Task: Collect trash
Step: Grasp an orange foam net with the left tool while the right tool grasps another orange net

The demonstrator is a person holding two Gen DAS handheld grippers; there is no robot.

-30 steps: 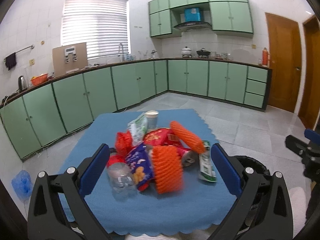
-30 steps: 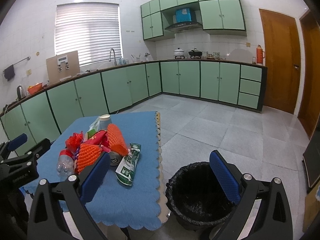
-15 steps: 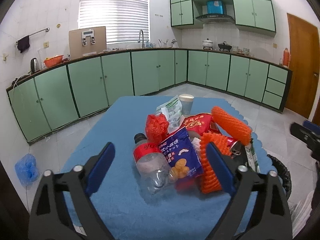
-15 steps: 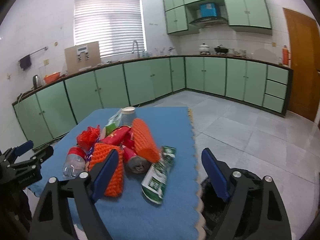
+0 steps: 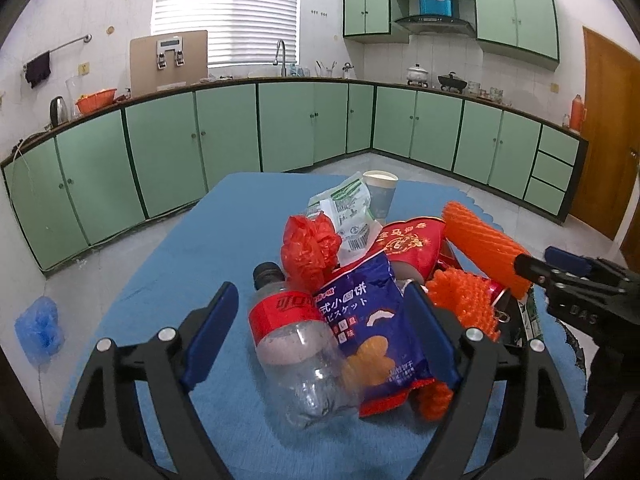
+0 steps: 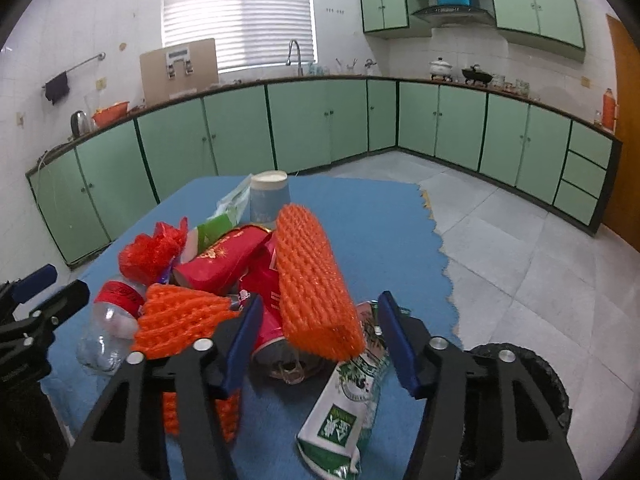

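My left fingers (image 5: 322, 336) spread around the crushed clear plastic bottle (image 5: 298, 344) on the blue surface (image 5: 192, 248); my right fingers (image 6: 320, 340), also apart, straddle the orange foam-net sleeve (image 6: 312, 284). Reaching stage, I judge; next, closing, then carrying to the black bin (image 6: 532, 376).

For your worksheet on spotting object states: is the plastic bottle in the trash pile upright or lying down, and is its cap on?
Lying on its side on the blue mat: the plastic bottle has its dark cap on, pointing away.

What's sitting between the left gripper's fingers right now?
In the left wrist view, the left gripper straddles a clear bottle and a blue snack bag.
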